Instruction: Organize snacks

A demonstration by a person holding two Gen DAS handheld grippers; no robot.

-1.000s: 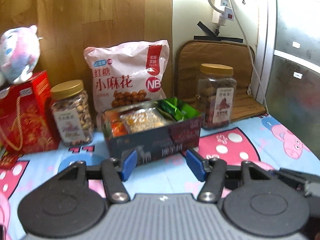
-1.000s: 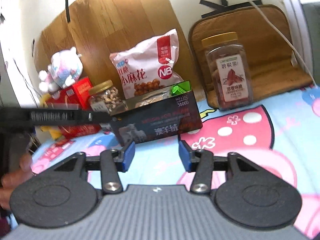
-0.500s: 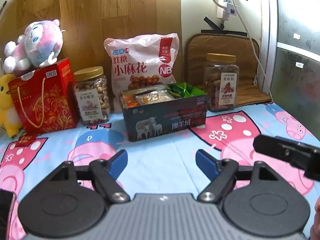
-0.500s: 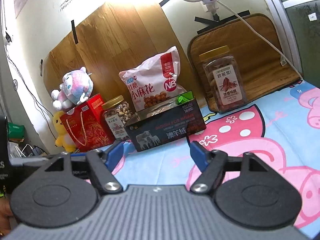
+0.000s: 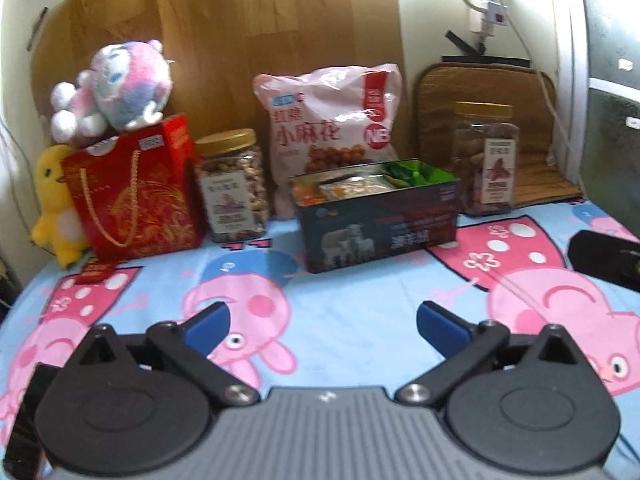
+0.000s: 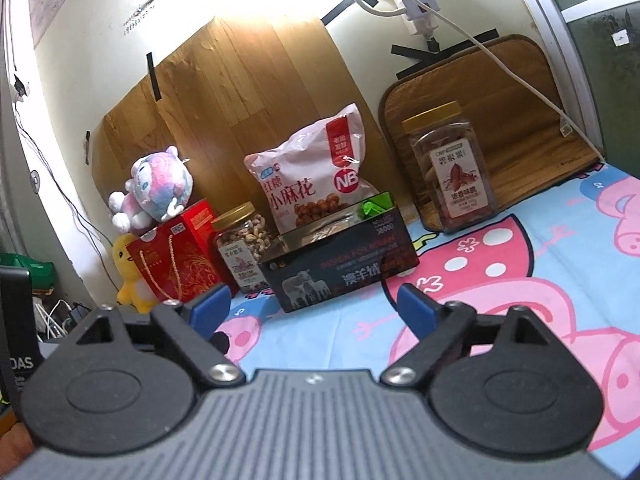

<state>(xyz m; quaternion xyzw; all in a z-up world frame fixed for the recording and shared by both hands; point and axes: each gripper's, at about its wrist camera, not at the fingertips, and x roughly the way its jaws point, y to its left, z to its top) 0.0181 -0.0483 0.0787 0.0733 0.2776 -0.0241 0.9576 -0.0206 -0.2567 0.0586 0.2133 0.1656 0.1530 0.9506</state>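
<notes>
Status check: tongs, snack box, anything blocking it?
Left tongs and right tongs open, just widened, empty. Snack box open on sheet, packets inside. Nothing in the way.

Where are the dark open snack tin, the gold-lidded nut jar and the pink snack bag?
Dark open snack tin point(image 5: 380, 226), left wrist view, on its front wall.
Gold-lidded clear nut jar point(image 5: 234, 196), left wrist view, on its label.
Pink snack bag point(image 6: 308, 176), right wrist view, on its printed front.

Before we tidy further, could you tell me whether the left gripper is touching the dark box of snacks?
Apart. In the left wrist view, the left gripper has its jaws wide open and empty, with bare cartoon sheet between it and the dark box.
</notes>
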